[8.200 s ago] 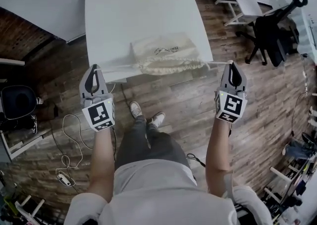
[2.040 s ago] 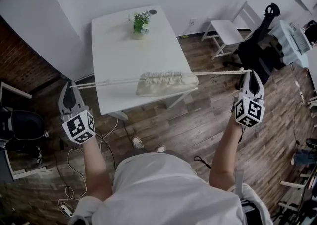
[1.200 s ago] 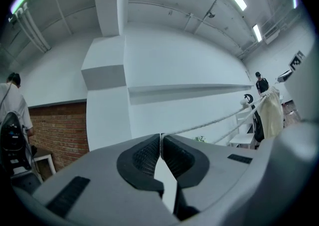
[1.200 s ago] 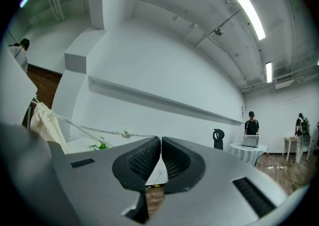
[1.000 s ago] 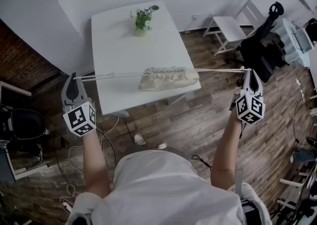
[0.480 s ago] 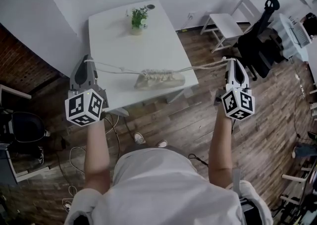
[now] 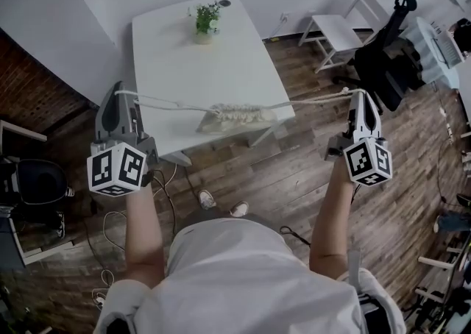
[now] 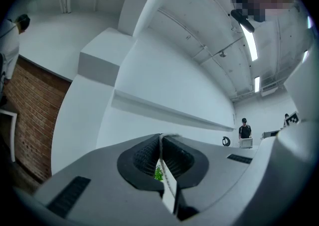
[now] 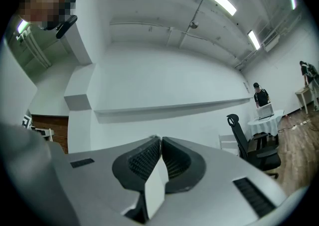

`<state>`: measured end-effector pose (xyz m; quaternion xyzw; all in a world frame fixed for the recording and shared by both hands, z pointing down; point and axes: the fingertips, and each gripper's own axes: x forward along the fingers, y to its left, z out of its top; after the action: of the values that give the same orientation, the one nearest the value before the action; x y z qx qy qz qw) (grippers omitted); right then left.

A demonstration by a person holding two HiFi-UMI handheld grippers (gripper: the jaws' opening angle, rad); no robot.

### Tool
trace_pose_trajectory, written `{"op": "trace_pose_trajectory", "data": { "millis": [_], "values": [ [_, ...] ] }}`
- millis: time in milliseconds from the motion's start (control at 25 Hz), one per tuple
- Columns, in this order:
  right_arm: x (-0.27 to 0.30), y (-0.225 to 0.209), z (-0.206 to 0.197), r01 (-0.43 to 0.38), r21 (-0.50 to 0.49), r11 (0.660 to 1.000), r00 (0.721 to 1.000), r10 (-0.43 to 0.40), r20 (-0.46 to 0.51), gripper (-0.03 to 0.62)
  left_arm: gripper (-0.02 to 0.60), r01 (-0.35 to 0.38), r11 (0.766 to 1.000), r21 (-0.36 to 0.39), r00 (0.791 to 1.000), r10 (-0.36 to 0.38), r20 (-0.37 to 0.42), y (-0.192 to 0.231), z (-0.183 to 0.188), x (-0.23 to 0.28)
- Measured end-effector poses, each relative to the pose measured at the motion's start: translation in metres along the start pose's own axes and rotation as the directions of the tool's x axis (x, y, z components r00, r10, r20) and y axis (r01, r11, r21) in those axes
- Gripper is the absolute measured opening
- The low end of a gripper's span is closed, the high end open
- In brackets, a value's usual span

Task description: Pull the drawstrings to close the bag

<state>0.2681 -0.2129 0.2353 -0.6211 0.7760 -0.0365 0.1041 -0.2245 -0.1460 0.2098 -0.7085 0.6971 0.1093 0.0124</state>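
Both arms are out wide. The left gripper (image 7: 118, 91) has its fingers (image 8: 143, 158) pressed shut, and in the left gripper view the thin left drawstring (image 8: 162, 161) runs straight down the seam between them, pinched. A speck of green shows through the small gap lower down.

Over to the right gripper (image 7: 358, 94). Its fingers (image 9: 144, 160) are shut as well, with a pale strip caught in the seam between the ribbed pads.

From the head view, the left drawstring (image 7: 163, 103) leaves the left fingers and runs inward to the bag (image 7: 234, 115). The right drawstring (image 7: 318, 98) does the same from the right fingers. Both cords hang in the air with a slight sag toward the middle.

The bag lies between the two sets of fingers, on the near edge of the white surface (image 7: 191, 60) — its mouth is bunched into tight gathers.

Beyond the bag, at the far end of the surface, stands a small potted plant (image 7: 204, 19). Past the right fingers are a white chair (image 7: 333, 29) and a black office chair (image 7: 384, 60) on the wooden floor (image 7: 280, 178).
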Motion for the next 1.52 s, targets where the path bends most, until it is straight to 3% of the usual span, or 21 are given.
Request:
{"op": "trace_pose_trajectory", "data": {
  "millis": [280, 440, 560, 680, 960, 1160, 1320, 1520],
  "values": [
    [-0.026, -0.028, 0.011, 0.081, 0.011, 0.997, 0.996, -0.081, 0.042, 0.038, 0.017, -0.026, 0.999, -0.044, 0.999, 0.025, -0.027, 0.018, -0.015, -0.023],
    [-0.051, -0.062, 0.025, 0.18, 0.045, 0.983, 0.978, -0.184, 0.102, 0.037, 0.017, -0.146, 0.987, -0.061, 0.989, 0.143, -0.042, 0.049, -0.021, -0.038],
    [-0.062, -0.069, 0.038, 0.202, 0.019, 0.979, 0.968, -0.203, 0.148, 0.037, 0.017, -0.198, 0.979, -0.049, 0.98, 0.197, -0.026, 0.061, -0.02, -0.045],
    [-0.069, -0.073, 0.042, 0.21, 0.029, 0.977, 0.963, -0.212, 0.165, 0.038, 0.017, -0.203, 0.974, -0.098, 0.979, 0.2, -0.036, 0.064, -0.027, -0.051],
    [-0.074, -0.086, 0.023, 0.225, 0.058, 0.973, 0.966, -0.23, 0.118, 0.038, 0.018, -0.23, 0.965, -0.124, 0.973, 0.224, -0.063, 0.073, -0.042, -0.058],
    [-0.075, -0.099, 0.011, 0.248, 0.084, 0.965, 0.963, -0.255, 0.084, 0.038, 0.018, -0.197, 0.98, -0.034, 0.979, 0.195, -0.06, 0.059, -0.035, -0.051],
    [-0.072, -0.092, 0.002, 0.213, 0.079, 0.974, 0.975, -0.218, 0.051, 0.038, 0.017, -0.173, 0.985, -0.009, 0.984, 0.172, -0.038, 0.047, -0.024, -0.048],
    [-0.067, -0.075, -0.012, 0.163, 0.05, 0.985, 0.986, -0.164, 0.019, 0.038, 0.017, -0.098, 0.991, 0.089, 0.995, 0.101, -0.026, 0.006, -0.024, -0.038]
  ]
}}
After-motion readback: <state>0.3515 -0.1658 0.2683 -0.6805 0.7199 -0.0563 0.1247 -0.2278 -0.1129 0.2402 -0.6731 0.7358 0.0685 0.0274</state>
